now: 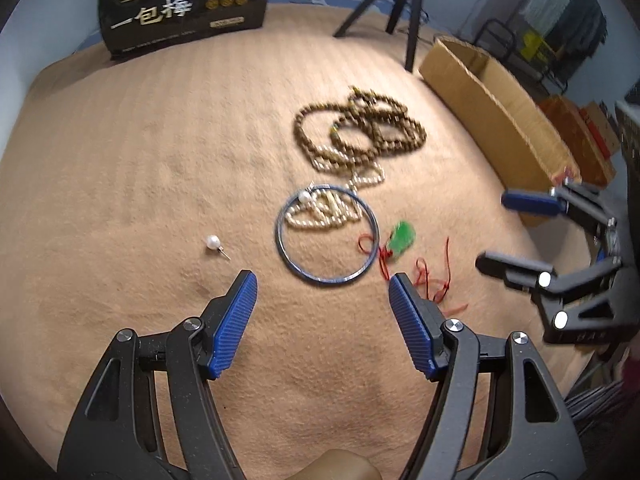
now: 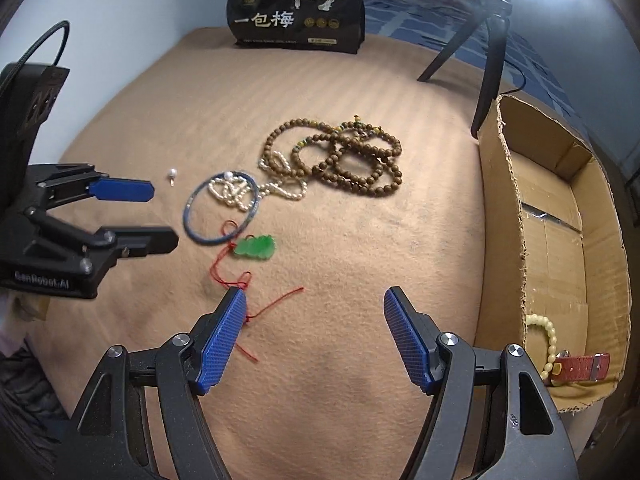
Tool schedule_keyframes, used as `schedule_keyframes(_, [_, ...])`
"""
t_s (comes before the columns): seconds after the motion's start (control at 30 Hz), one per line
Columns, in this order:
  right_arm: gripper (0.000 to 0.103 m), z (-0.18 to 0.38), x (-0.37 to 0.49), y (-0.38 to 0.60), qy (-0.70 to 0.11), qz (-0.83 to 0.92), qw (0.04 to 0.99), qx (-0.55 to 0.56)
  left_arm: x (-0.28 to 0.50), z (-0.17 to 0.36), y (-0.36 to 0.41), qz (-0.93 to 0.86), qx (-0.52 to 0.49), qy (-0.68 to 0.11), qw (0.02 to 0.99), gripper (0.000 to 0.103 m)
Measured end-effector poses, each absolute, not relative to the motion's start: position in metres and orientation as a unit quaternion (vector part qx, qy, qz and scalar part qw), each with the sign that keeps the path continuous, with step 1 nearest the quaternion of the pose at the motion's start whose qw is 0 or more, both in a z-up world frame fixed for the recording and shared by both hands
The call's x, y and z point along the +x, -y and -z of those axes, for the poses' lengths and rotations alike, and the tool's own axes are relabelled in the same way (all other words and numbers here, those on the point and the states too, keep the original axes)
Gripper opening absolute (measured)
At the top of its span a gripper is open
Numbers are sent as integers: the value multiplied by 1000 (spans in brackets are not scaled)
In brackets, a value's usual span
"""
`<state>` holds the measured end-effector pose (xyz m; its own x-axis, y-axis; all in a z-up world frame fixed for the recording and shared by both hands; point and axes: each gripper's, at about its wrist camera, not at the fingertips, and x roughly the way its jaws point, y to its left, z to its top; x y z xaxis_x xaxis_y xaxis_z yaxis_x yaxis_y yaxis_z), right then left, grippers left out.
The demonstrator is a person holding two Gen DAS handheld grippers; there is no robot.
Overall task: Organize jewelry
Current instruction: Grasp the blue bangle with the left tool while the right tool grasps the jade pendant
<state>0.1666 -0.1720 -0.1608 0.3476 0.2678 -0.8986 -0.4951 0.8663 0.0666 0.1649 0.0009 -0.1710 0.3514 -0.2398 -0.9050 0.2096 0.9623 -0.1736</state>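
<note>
Tan, faintly striped blanket (image 2: 360, 240) spread flat across the whole surface. At its far edge, upright black snack bag (image 2: 296, 10) printed with pale Chinese characters, a tree motif and gold medallions. To the right of that bag, black tripod (image 2: 490, 52) with legs splayed onto the blanket, a thin black cable (image 2: 520, 76) trailing near one leg. Beyond the blanket, blue patterned fabric (image 2: 400, 8). Off the right side in the left wrist view, reddish-brown boxes (image 1: 580, 136) and a dark rack (image 1: 568, 36), both blurred.
</note>
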Motion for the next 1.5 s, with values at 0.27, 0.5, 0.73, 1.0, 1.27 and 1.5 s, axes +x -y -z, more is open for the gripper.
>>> schedule_keyframes(0.27, [71,160,174,183,-521,-216,820,-95,178,178,4,117,-70,-572,809,71])
schedule_keyframes(0.5, [71,156,175,188,-519,-215,823,-85,199,185,-2,79,-142,-585,795,76])
schedule_keyframes(0.73, [71,151,177,196,-515,-208,829,-65,212,191,11,57,-142,-587,795,76])
schedule_keyframes(1.0, [71,150,176,206,-514,-202,831,-57,220,193,28,36,-118,-584,802,78])
schedule_keyframes(1.27, [71,148,177,210,-512,-196,835,-45,229,206,45,9,-69,-595,801,78])
schedule_keyframes(1.5, [71,151,176,201,-515,-208,830,-52,229,207,39,21,-77,-587,806,73])
